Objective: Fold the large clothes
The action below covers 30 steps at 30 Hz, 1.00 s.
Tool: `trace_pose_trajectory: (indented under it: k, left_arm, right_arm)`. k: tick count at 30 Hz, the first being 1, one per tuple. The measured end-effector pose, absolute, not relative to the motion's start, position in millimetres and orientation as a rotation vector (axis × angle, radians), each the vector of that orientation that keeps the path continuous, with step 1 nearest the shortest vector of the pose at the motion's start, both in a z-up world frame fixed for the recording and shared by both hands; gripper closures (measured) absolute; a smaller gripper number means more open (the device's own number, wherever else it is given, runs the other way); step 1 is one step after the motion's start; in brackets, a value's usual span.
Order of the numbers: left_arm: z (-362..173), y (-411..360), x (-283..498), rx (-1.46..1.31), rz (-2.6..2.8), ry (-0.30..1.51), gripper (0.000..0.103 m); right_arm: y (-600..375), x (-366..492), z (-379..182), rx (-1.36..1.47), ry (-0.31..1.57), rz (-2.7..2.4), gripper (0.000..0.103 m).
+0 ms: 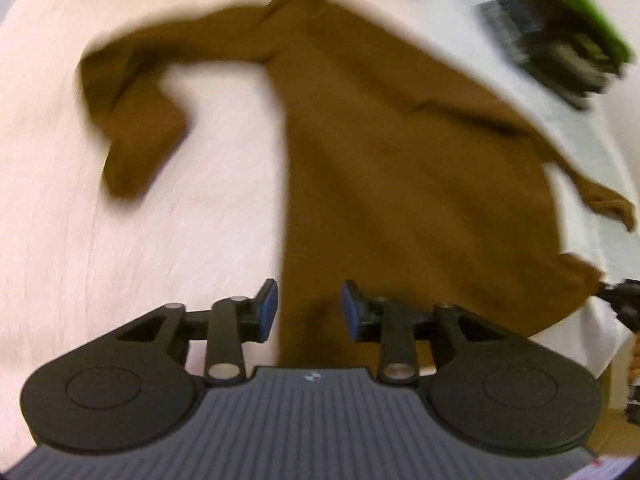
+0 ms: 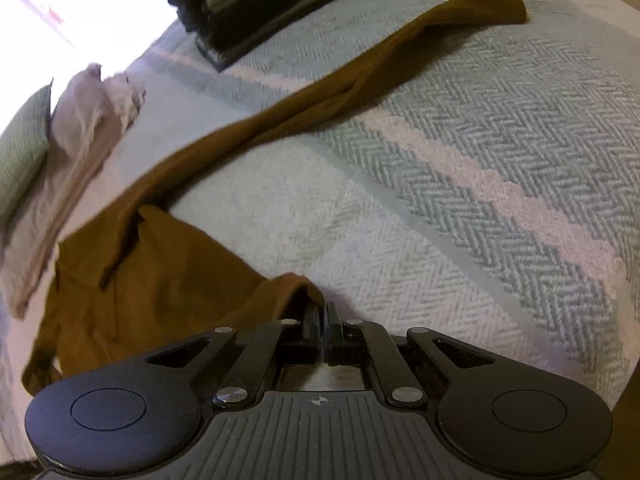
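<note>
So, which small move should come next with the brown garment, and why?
Probably close the left gripper on the brown garment: its jaws stand apart over the hem edge, gripping nothing, while the right gripper is already shut on another corner, so both ends could then lift together.

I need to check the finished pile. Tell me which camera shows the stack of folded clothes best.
The right wrist view: the stack of folded clothes sits sharp at the top, with dark and grey layers and a green piece distinguishable. The left wrist view catches the same stack only at its upper right edge, smeared by motion blur, so the layers run together.
</note>
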State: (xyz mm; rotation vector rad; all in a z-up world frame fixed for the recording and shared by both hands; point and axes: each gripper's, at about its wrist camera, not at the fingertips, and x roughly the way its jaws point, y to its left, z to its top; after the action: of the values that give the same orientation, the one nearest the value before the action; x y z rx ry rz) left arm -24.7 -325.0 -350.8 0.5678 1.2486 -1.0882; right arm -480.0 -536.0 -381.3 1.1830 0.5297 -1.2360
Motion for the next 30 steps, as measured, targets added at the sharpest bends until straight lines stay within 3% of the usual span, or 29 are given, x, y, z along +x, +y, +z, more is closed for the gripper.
trace_pose_trajectory:
  k: [3, 5, 6, 7, 8, 13, 20, 24, 26, 27, 30]
  left_arm:
    - [-378, -304, -10, 0.472, -1.071, 1.364, 0.068]
    - [-390, -302, -9, 0.408, -1.084, 1.398, 0.068]
    - [-398, -302, -8, 0.383, -1.085, 1.414, 0.068]
    - [-405, -302, -10, 0.375, -1.076, 1.428, 0.075]
    - [-410, -302, -13, 0.39, -1.073, 1.423, 0.101]
    - [-399, -292, -9, 0.393, -1.084, 1.391, 0.101]
    - [-377, -297, -3, 0.474, -1.136, 1.336, 0.101]
    - [-370, -295, 0, 0.486, -1.165, 1.328, 0.101]
    - [-375, -298, 3, 0.491, -1.158, 1.343, 0.101]
    - [-376, -292, 3, 0.5, -1.163, 1.344, 0.101]
    - [-365, -285, 6, 0.514, -1.222, 1.318, 0.101]
  right_arm:
    - [-532, -485, -388, 1.239, 0.537, -1.213, 0.103]
    - [-527, -491, -391, 1.28, 0.55, -1.186, 0.085]
    - [-523, -494, -389, 1.276, 0.549, -1.175, 0.063]
    - [-518, -496, -385, 1.253, 0.55, -1.176, 0.052]
    - [-515, -496, -381, 1.212, 0.566, -1.193, 0.052]
    - [-516, -487, -378, 1.045, 0.634, -1.171, 0.052]
    - [-511, -527, -391, 1.416, 0.151, -1.042, 0.052]
    - [-507, -532, -408, 1.565, 0.095, -1.043, 0.049]
    - [-512, -521, -422, 1.584, 0.163, -1.063, 0.054]
    - [-512, -514, -425, 1.572, 0.188, -1.091, 0.101]
    - [-506, -506, -408, 1.523, 0.175, -1.088, 0.103]
